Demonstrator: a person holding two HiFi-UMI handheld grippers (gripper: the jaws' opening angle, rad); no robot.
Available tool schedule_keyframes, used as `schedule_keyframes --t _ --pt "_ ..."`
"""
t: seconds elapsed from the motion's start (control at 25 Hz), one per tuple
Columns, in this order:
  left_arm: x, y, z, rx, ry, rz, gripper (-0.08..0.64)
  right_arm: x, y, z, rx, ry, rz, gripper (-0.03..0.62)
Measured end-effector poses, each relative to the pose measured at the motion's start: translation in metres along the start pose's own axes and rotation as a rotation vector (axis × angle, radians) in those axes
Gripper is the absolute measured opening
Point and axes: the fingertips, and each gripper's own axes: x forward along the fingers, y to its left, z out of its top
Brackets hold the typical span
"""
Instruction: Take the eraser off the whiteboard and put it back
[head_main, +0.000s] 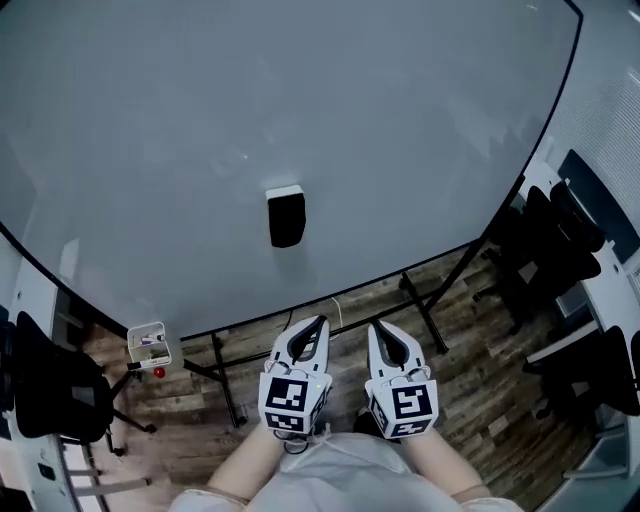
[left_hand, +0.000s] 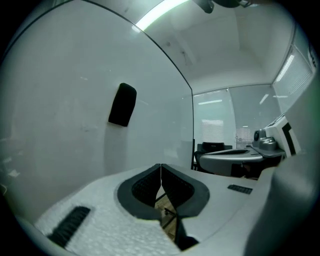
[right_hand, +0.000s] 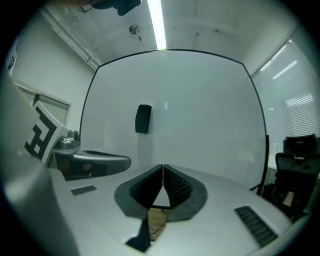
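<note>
A black eraser (head_main: 287, 217) clings to the large whiteboard (head_main: 200, 120), a little below its middle. It also shows as a dark block in the left gripper view (left_hand: 122, 104) and in the right gripper view (right_hand: 143, 119). Both grippers are held side by side in front of the board, well short of it. My left gripper (head_main: 322, 322) is shut, its tips meeting with nothing between them (left_hand: 160, 165). My right gripper (head_main: 374, 327) is shut and empty too (right_hand: 163, 166).
The whiteboard stands on a black wheeled frame (head_main: 225, 380) over a wood-pattern floor. A small tray (head_main: 149, 345) with markers hangs at its lower left. Black office chairs stand at the left (head_main: 50, 385) and right (head_main: 560, 240).
</note>
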Motion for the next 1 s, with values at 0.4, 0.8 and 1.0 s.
schedule_keyframes --t 0.4,0.8,1.0 --pt "0.026 0.048 0.042 -0.012 -0.067 0.43 0.018 0.081 -0.016 0.025 -0.064 -0.01 0.346 0.028" --pt "0.032 0.068 0.069 -0.027 -0.121 0.575 0.174 0.106 -0.009 0.028 -0.088 -0.011 0.499 0.028" --pt "0.036 0.085 0.092 -0.003 -0.116 0.605 0.234 0.11 -0.005 0.025 -0.085 -0.001 0.511 0.028"
